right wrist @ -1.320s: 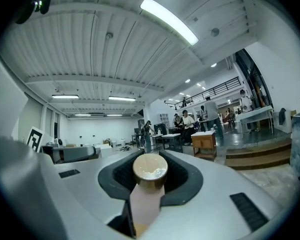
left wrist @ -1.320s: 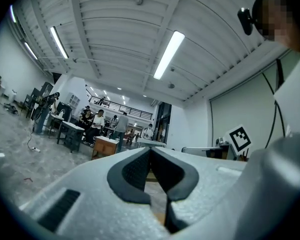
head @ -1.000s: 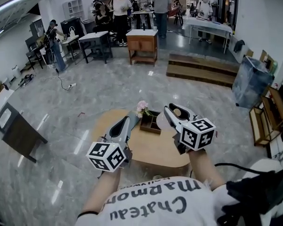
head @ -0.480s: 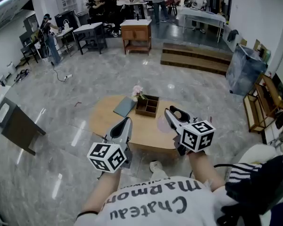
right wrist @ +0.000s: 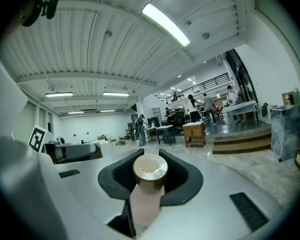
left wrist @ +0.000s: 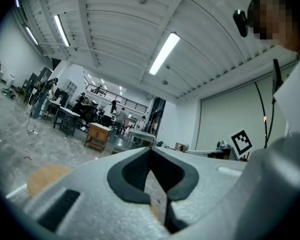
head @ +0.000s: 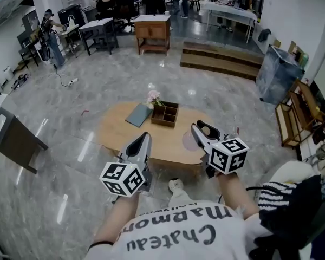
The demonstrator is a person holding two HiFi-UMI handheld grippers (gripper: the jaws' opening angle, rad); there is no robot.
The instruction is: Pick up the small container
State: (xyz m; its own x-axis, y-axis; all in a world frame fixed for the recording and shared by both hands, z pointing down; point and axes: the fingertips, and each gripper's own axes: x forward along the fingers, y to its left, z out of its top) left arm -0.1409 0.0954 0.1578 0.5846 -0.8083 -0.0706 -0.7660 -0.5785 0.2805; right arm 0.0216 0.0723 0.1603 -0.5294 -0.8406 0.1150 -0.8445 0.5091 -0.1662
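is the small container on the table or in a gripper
In a gripper: the small pale cylindrical container with a cream lid sits clamped between the right gripper's fingers, which press against both its sides.

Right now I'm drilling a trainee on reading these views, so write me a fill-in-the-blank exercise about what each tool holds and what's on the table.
The small container sits between the jaws of the ___ tool.
The left tool holds ___.
The compartmented box rests on the wooden ___.
Missing words: right; nothing; table.
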